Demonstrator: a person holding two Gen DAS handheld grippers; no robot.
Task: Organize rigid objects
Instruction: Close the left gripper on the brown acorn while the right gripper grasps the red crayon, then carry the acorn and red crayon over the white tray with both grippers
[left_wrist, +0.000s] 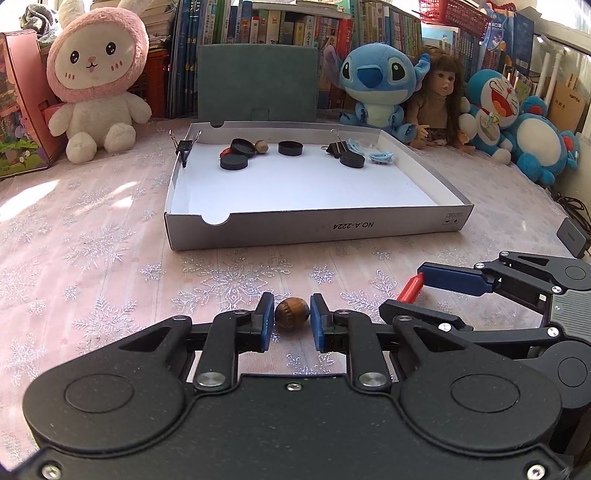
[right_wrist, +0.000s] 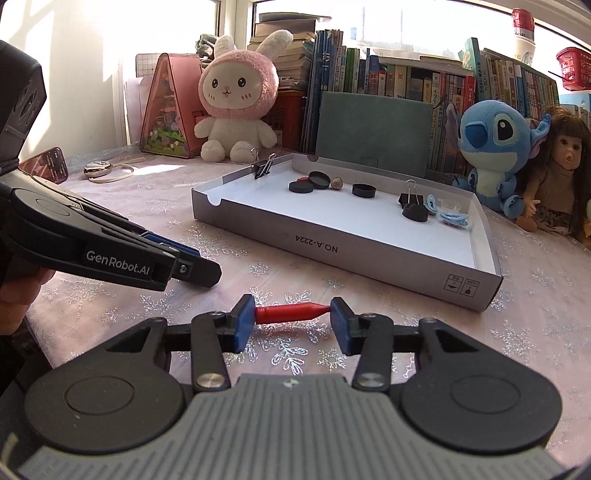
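Clenched on a brown nut (left_wrist: 291, 313), the left hand-held gripper (left_wrist: 291, 322) sits low over the desk (left_wrist: 92, 258). Just to its right, the right hand-held gripper (right_wrist: 291, 320) grips a red cylinder (right_wrist: 290, 313) end to end between its pads. Beyond both lies a shallow box (left_wrist: 314, 229) holding 4 black discs, binder clips, another nut and blue clips.
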